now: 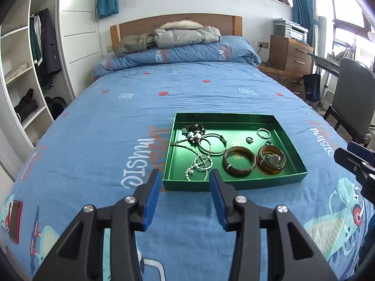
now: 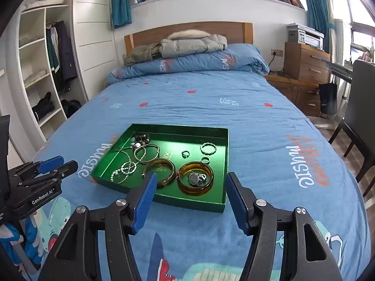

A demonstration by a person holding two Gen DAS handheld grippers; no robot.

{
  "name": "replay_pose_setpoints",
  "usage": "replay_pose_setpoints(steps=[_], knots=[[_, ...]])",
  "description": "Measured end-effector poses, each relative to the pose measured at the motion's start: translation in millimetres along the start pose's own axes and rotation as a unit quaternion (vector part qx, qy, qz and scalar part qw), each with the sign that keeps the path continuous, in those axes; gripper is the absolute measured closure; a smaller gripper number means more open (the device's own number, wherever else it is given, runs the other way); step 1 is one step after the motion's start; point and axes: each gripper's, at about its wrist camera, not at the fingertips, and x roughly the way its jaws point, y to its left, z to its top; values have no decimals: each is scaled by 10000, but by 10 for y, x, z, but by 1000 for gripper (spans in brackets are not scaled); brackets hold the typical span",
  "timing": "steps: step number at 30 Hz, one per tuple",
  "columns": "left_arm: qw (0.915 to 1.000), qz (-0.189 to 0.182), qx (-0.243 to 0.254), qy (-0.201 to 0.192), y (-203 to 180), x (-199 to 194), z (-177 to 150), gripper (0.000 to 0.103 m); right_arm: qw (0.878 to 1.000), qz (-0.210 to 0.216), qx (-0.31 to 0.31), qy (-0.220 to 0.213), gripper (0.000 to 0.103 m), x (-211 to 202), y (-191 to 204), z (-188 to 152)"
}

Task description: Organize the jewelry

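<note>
- green tray (image 1: 290, 179) sits on blue bed (image 1: 117, 117), jewelry all inside
- two brown bangles (image 1: 239, 161) near edge, watch (image 1: 273, 158) inside right one; silver bangle (image 1: 212, 143), beads at left
- left hand-held gripper (image 1: 186, 185) spread, empty, near tray
- right hand-held gripper (image 2: 189, 187) spread, empty

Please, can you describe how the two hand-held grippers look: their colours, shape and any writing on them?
Both are alike. The left hand-held gripper has a black frame of angular linkage bars with triangular cut-outs, round silver pivot screws, and two fingers faced with ribbed blue pads. The right hand-held gripper is built the same. In the right wrist view, the left one's body shows white lettering "GenRobot.AI". No cables or sleeves are visible.
</note>
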Motion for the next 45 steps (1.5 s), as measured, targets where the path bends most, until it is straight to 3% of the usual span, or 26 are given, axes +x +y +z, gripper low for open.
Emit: replay_pose_setpoints(steps=[11, 19, 31, 45], knots=[[9975, 362, -5, -602, 141, -1284, -379, 54, 9987, -76, -171, -467, 25, -1141, 267, -422], [9949, 499, -125, -862, 263, -1896, -636, 50, 9970, -146, -243, -716, 19, -1705, 341, -635], [9914, 760, -210, -1046, 313, -2351, -891, 48, 9945, -268, -231, -981, 0, -2178, 278, -886], [9889, 792, -191, -1246, 243, -2569, -978, 47, 9900, -414, -90, -1349, 0, -2482, 87, -1112]])
